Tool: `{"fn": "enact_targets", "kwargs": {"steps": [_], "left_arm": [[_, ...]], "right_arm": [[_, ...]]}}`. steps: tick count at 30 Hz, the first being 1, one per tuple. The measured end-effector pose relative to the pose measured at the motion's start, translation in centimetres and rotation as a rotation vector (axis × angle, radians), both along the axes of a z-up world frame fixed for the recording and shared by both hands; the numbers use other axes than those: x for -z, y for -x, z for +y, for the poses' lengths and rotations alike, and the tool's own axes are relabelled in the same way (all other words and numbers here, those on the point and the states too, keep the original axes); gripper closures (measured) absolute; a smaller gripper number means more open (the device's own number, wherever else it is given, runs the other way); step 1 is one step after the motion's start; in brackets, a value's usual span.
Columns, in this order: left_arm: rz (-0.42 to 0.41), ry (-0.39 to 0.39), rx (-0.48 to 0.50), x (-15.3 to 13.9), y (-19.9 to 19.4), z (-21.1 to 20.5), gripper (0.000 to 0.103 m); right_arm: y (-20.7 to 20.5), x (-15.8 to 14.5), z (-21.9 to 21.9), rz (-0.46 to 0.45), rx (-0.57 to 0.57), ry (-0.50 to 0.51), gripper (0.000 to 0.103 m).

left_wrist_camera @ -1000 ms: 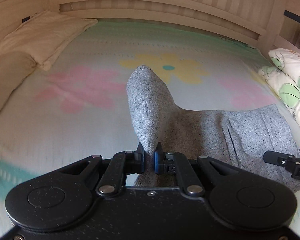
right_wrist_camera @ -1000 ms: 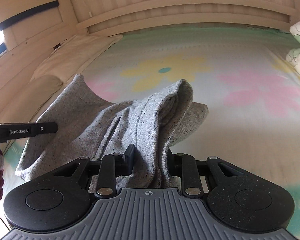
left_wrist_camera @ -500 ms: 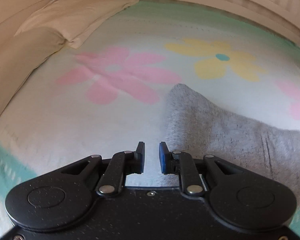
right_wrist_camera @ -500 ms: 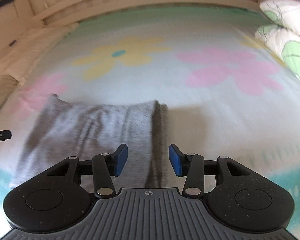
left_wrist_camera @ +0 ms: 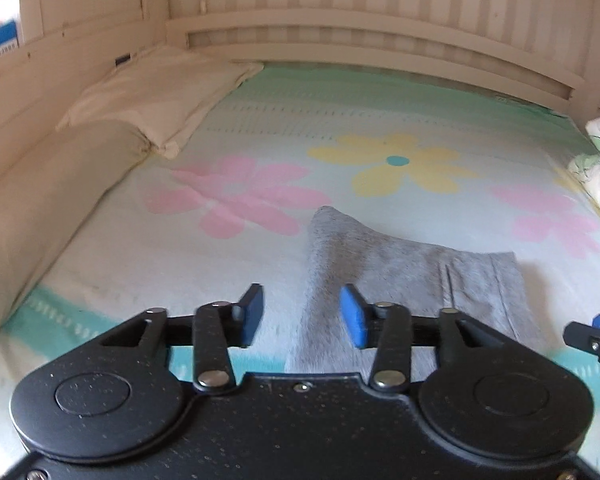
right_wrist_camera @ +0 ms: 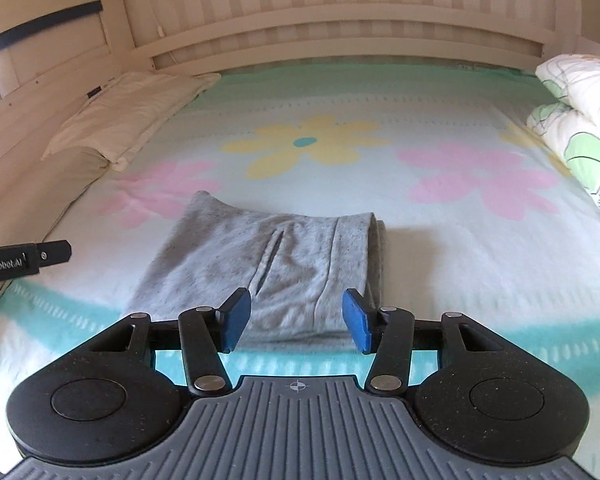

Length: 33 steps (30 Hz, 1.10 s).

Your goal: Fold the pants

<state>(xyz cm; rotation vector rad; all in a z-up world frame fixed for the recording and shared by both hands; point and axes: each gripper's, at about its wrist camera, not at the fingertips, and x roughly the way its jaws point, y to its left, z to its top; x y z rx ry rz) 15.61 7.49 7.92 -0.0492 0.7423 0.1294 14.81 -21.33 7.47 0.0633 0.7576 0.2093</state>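
The pants [right_wrist_camera: 268, 264] are laid flat on the bed [right_wrist_camera: 440, 248], folded into a compact grey stack near its front edge. Both the left gripper [left_wrist_camera: 300, 316] and right gripper [right_wrist_camera: 296, 318] are seen with jaws just opened, nothing between them. The fold looks largely done; one more fold or some smoothing may be left.

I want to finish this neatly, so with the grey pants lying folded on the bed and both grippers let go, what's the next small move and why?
Probably bring the left gripper to the pointed corner that juts out at the far left of the grey pants and tuck it in. Both it and the right gripper have just been opening and hold nothing. The pants lie flat on the flowered bed sheet in a compact fold; only that corner breaks the outline.
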Motion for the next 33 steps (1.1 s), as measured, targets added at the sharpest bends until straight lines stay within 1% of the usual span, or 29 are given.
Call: {"fn": "enact_targets", "kwargs": {"steps": [3,7,9,11,13,15,17,21,25,33], "left_arm": [[-0.025,-0.001,0.015,0.1,2.0,-0.8,0.045],[-0.010,0.005,0.051,1.1,3.0,-2.0,0.045],[-0.003,-0.008,0.062,1.6,2.9,-2.4,0.045],[0.009,-0.004,0.076,2.3,2.8,-2.6,0.045],[0.024,0.017,0.075,2.9,2.7,-2.6,0.045],[0.043,0.047,0.072,3.3,2.1,-2.4,0.045],[0.050,0.061,0.073,3.5,1.9,-2.5,0.045],[0.044,0.041,0.089,4.0,1.8,-3.3,0.045],[0.072,0.059,0.117,4.6,1.6,-3.8,0.045],[0.096,0.053,0.134,5.3,1.7,-4.3,0.045]], "right_arm": [[1.0,0.4,0.1,-0.007,-0.002,-0.009,0.047],[1.3,1.5,0.6,0.001,0.005,0.028,0.047],[1.2,1.8,0.7,0.009,0.005,0.019,0.047],[1.2,2.0,0.8,0.015,0.003,0.023,0.047],[1.1,2.2,1.1,0.017,-0.002,0.033,0.047],[1.1,2.1,1.2,0.012,0.000,0.020,0.047],[1.1,2.0,1.2,0.007,0.001,0.010,0.047],[0.8,2.0,1.2,0.012,0.007,0.006,0.046],[0.5,2.3,1.3,0.033,0.005,0.004,0.046],[0.6,2.6,1.6,0.046,-0.008,0.014,0.046]]}}
